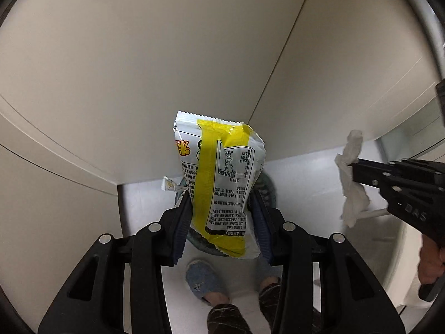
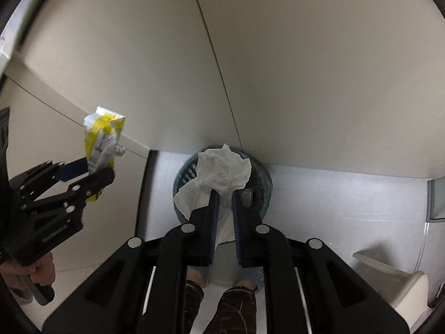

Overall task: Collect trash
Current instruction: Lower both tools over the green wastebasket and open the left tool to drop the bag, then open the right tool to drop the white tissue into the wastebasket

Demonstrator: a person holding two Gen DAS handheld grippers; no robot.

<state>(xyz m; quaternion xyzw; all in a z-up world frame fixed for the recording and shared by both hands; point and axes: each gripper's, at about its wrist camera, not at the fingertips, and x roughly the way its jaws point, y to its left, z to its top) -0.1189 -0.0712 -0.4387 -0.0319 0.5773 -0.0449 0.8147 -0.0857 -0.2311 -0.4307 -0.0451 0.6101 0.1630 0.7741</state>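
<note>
Left wrist view: a yellow-and-white snack wrapper [image 1: 222,183], printed with small text and crinkled, stands upright between the jaws of the left gripper [image 1: 222,208], whose blue ribbed pads press on its two sides; the jaws are partly spread and pinch the wrapper. Behind and below it shows part of a dark teal wastebasket [image 1: 268,192] with slotted walls, standing on the pale grey floor [image 1: 306,178] in the corner of cream wall panels [image 1: 139,69]. Right wrist view: a crumpled white tissue [image 2: 222,172] is pinched between the nearly closed jaws of the right gripper [image 2: 224,203], hanging directly above the wastebasket's open mouth, with a small packet lying inside the basket. Each gripper appears at the edge of the other's view, held by a hand [image 2: 41,270]. Blue slippers [image 1: 204,281] and dark patterned trouser legs [image 2: 236,306] stand on the floor beneath.
</note>
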